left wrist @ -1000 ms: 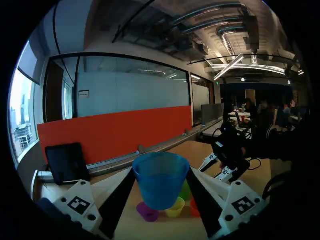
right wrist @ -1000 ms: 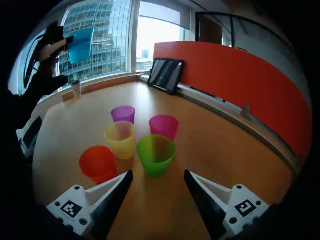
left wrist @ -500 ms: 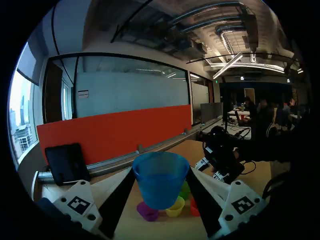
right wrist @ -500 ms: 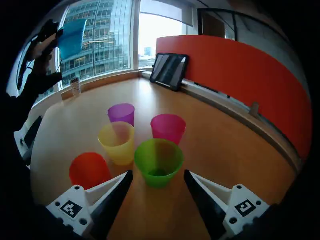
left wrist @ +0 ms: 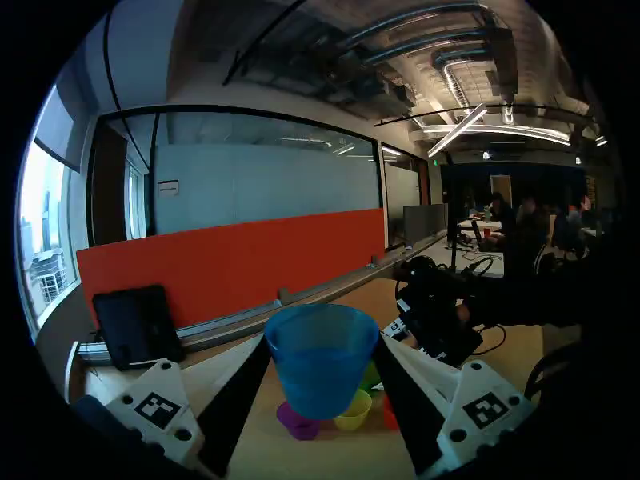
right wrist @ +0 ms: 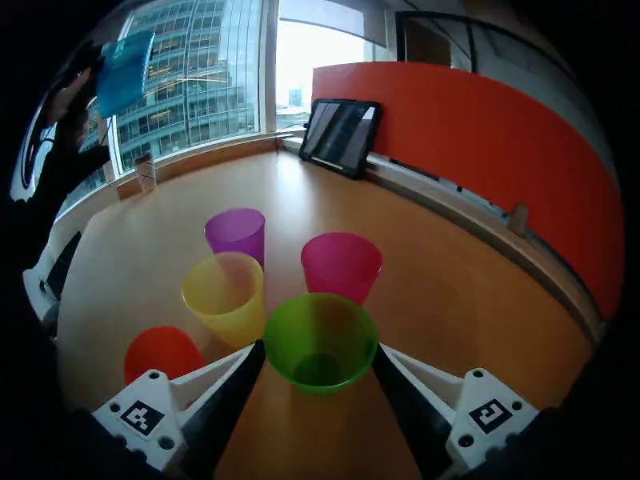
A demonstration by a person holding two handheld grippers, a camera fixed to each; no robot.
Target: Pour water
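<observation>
A translucent blue cup (left wrist: 322, 360) with water in it is held upright in the air, my left gripper (left wrist: 322, 346) shut on it. Under it on the wooden table (right wrist: 448, 304) stand purple (left wrist: 298, 420), yellow (left wrist: 352, 412) and green (left wrist: 370, 376) cups. In the right gripper view the empty green cup (right wrist: 320, 340) sits between the fingers of my open right gripper (right wrist: 318, 352). Around it are a yellow cup (right wrist: 224, 296), a purple cup (right wrist: 234, 234), a magenta cup (right wrist: 342, 266) and a red cup (right wrist: 160, 356). The blue cup (right wrist: 124, 72) hangs high at the far left.
A black tablet (right wrist: 340, 136) leans against the orange partition (right wrist: 496, 152) at the table's far edge. A small paper cup (right wrist: 145, 170) stands by the window sill. The other hand with its gripper (left wrist: 432, 316) is low over the table to the right.
My right gripper has moved forward and down, so the green cup now lies between its fingers. The blue cup has stayed aloft in my left gripper.
</observation>
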